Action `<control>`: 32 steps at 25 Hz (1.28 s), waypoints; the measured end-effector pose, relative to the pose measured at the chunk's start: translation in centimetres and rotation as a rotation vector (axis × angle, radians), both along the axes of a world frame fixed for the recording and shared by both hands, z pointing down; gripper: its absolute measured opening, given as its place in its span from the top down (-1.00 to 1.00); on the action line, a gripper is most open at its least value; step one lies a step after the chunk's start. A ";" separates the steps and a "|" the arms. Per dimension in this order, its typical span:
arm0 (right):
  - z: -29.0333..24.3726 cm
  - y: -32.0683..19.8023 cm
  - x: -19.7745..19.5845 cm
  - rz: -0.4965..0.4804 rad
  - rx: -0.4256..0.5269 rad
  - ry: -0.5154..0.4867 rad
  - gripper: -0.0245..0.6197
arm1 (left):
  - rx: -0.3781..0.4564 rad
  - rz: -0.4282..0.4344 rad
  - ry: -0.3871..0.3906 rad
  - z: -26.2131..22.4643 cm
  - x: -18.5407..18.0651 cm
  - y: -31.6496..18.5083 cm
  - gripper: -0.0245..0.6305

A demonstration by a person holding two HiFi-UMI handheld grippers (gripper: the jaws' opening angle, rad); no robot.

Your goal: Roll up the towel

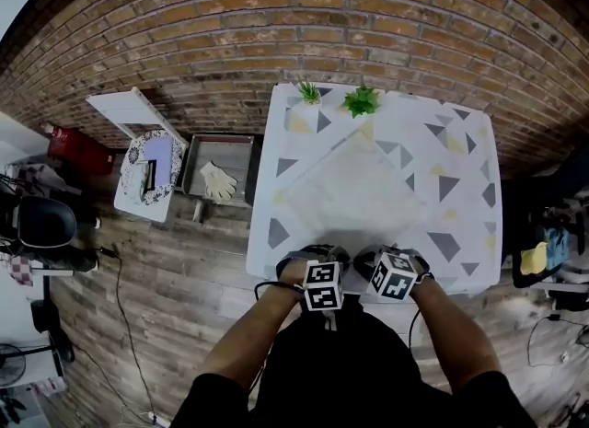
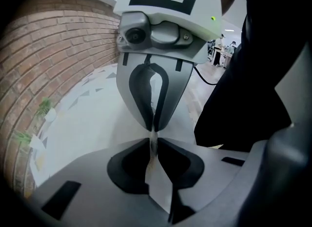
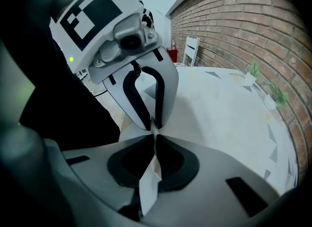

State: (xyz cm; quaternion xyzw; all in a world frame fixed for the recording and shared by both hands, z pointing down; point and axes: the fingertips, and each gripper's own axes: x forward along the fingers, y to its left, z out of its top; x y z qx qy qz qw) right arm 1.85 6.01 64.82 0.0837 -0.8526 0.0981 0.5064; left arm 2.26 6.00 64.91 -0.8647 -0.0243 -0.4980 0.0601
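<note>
Left tongs (image 2: 154, 148): clenched on a thin fold of the towel (image 1: 354, 191); white cloth is pinched between them.
Right tongs (image 3: 155, 145): likewise clamped on the towel's near edge, tip to tip with the left pair.
Towel: spread flat on the patterned desk (image 1: 465, 224), near edge gripped.
Progress: no roll is seen yet; only the edge is secured, and all the rolling is judged left to do.

in head view left tongs (image 1: 316, 259) and right tongs (image 1: 391, 257) hide the near edge of the towel (image 1: 354, 191).
</note>
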 end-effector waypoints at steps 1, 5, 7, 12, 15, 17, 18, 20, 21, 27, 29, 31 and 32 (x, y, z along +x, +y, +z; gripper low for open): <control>0.1 -0.3 0.0 0.004 0.003 0.004 0.81 | 0.027 0.000 0.001 -0.1 -0.1 -0.3 0.77; 0.5 -1.3 0.2 0.023 -0.012 0.011 0.81 | 0.107 0.011 0.007 -0.8 -0.3 -1.0 0.73; 0.5 -1.5 0.2 0.025 -0.029 0.009 0.81 | 0.118 0.032 0.005 -1.0 -0.2 -0.8 0.73; 0.7 -2.1 0.4 0.062 -0.067 0.001 0.81 | 0.129 0.060 -0.016 -0.2 0.2 -0.4 0.71; 0.8 -2.3 0.4 0.083 -0.082 -0.002 0.81 | 0.121 0.053 -0.037 0.5 0.2 -0.7 0.61; 0.9 -2.6 0.5 0.090 -0.073 -0.003 0.80 | 0.110 0.051 -0.043 0.7 0.2 -0.9 0.59; 0.9 -2.8 0.5 0.094 -0.063 -0.003 0.78 | 0.103 0.050 -0.044 0.8 0.2 -0.9 0.58; 0.7 -3.1 0.6 0.105 -0.040 -0.004 0.72 | 0.087 0.047 -0.046 0.8 0.2 -0.9 0.58; 0.5 -3.1 0.7 0.106 -0.029 -0.008 0.67 | 0.078 0.044 -0.046 0.8 0.2 -0.9 0.58; -1.2 -1.8 0.5 0.022 0.061 -0.039 0.60 | -0.005 0.020 -0.041 0.7 0.3 -0.9 0.60; -1.2 -1.1 0.2 0.000 0.078 -0.041 0.62 | -0.015 0.000 -0.044 0.9 0.2 -1.2 0.63; -1.1 -0.8 0.0 -0.004 0.094 -0.039 0.63 | -0.021 -0.017 -0.042 0.9 0.3 -1.5 0.72; -1.1 -0.8 -0.1 -0.002 0.105 -0.038 0.63 | -0.025 -0.022 -0.042 0.8 0.3 -1.6 0.72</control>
